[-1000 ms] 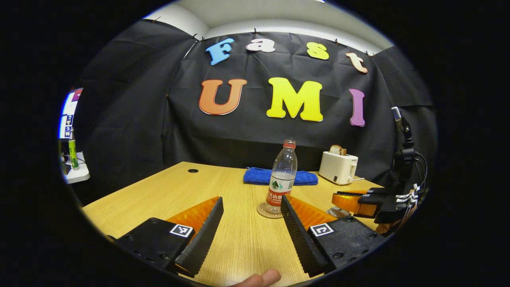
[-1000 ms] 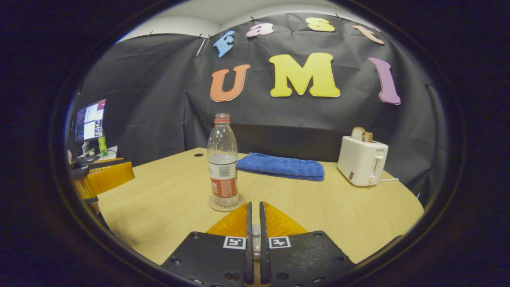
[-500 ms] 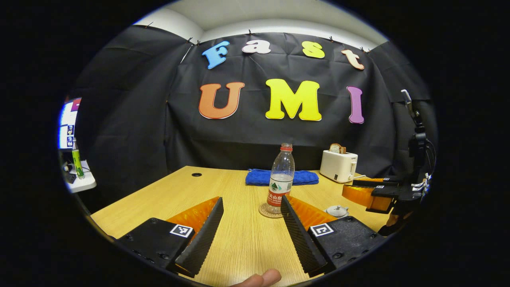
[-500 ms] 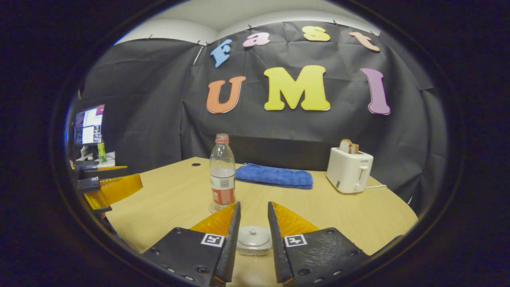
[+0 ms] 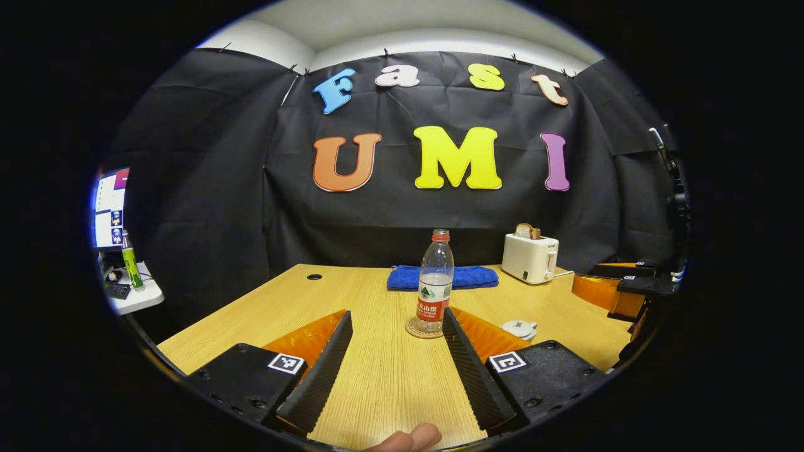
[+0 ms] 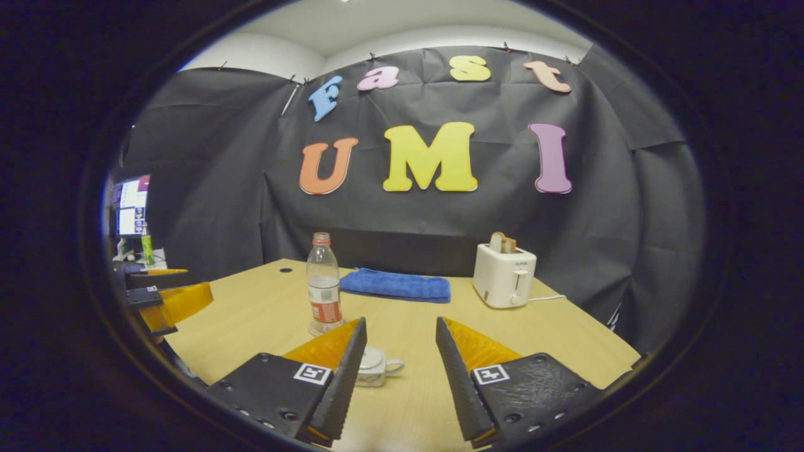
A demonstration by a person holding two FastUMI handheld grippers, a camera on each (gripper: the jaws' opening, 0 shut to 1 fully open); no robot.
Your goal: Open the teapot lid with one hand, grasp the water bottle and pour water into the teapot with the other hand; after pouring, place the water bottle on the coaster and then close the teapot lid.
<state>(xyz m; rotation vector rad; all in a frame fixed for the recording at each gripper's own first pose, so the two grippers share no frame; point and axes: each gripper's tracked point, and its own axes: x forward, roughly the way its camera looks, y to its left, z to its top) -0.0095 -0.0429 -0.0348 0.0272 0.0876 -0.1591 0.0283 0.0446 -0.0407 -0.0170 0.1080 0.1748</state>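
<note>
Booth desk, lid back on: both tongs pull away from the teapot.
Right tongs, clenched a second ago, now stand released above the closed teapot; left tongs stay released and empty. Bottle rests on its coaster, so the task looks finished.

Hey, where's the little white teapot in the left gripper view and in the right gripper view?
Left gripper view: the teapot sits on the table, right of centre, just beyond this tool's right finger.
Right gripper view: the teapot is low and left of centre, partly hidden behind this tool's left finger.
Shared landmark: the water bottle on its coaster; in both views the teapot lies to its right and nearer the camera.
</note>
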